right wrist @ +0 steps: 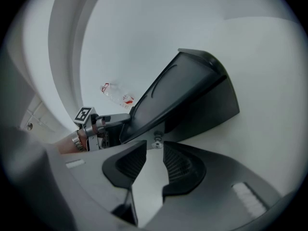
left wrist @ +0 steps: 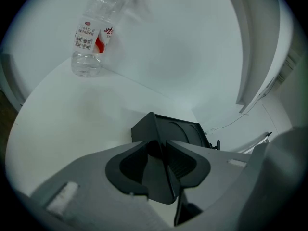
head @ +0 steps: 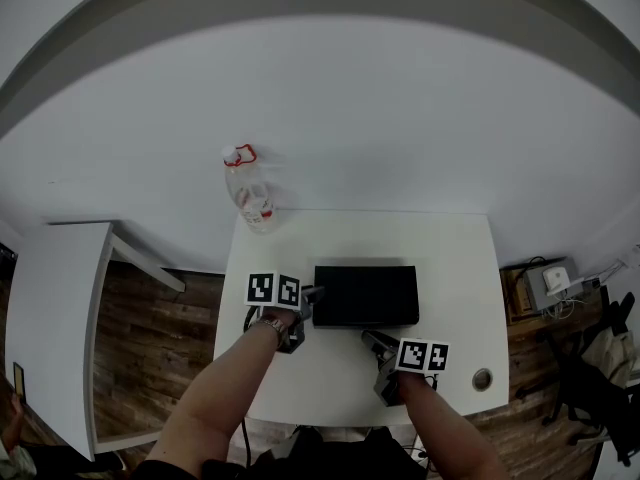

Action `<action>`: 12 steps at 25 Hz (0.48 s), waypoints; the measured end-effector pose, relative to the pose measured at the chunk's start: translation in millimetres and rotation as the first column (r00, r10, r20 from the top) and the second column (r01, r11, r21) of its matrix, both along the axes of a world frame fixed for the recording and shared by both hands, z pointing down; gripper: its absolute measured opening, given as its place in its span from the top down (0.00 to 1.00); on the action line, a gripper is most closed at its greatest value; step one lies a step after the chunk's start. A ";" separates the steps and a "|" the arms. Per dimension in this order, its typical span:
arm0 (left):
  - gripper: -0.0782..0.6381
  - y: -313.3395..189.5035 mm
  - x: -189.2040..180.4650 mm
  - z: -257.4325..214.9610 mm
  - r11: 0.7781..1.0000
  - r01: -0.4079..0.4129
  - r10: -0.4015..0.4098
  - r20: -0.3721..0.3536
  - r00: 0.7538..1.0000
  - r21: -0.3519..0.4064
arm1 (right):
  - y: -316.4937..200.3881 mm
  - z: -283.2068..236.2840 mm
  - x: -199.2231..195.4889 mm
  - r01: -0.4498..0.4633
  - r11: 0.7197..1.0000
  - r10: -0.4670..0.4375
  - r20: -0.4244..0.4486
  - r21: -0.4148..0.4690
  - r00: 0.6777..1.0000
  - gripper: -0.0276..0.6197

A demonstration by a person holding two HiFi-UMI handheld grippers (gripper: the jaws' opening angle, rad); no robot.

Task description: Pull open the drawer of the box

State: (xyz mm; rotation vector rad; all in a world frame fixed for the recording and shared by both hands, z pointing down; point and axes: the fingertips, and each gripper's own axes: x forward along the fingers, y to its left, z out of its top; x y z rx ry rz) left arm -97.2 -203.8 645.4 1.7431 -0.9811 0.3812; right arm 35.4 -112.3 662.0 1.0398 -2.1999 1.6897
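A low black box (head: 365, 295) lies in the middle of the white table (head: 455, 268). My left gripper (head: 310, 295) is at the box's left end. In the left gripper view the box's corner (left wrist: 180, 131) runs between the jaws, and the left gripper (left wrist: 161, 146) is shut on that edge. My right gripper (head: 375, 340) is at the box's front side. In the right gripper view the right gripper (right wrist: 155, 150) stands open, bare table between its pads. A small silver knob (right wrist: 156, 142) on the box's front (right wrist: 192, 100) sits just ahead of the fingertips. The left gripper (right wrist: 108, 121) shows beyond, against the box.
A clear plastic bottle (head: 250, 193) with a red label stands at the table's far left corner, also seen as the bottle (left wrist: 91, 42). A cable hole (head: 482, 378) sits near the table's front right. A white side table (head: 50, 318) stands to the left, and boxes (head: 545, 286) on the floor to the right.
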 end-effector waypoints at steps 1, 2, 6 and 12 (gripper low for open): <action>0.71 0.2 0.2 0.2 1.000 -0.003 0.003 -0.001 1.000 -0.002 | -0.9 1.1 -0.7 -0.001 1.000 0.001 -0.001 -0.003 1.000 0.78; 0.71 0.1 0.2 0.2 1.000 -0.006 0.006 0.000 1.000 -0.003 | -2.1 2.4 -1.5 0.000 1.000 0.000 -0.003 -0.006 1.000 0.78; 0.71 0.2 0.4 0.4 1.000 -0.005 0.005 -0.003 1.000 -0.003 | -5.8 7.1 -6.2 0.007 1.000 -0.007 -0.008 -0.018 1.000 0.78; 0.71 -0.7 0.7 0.3 1.000 -0.013 0.013 -0.003 1.000 -0.011 | -7.4 14.0 -7.0 -0.005 0.999 0.005 -0.004 -0.046 1.000 0.81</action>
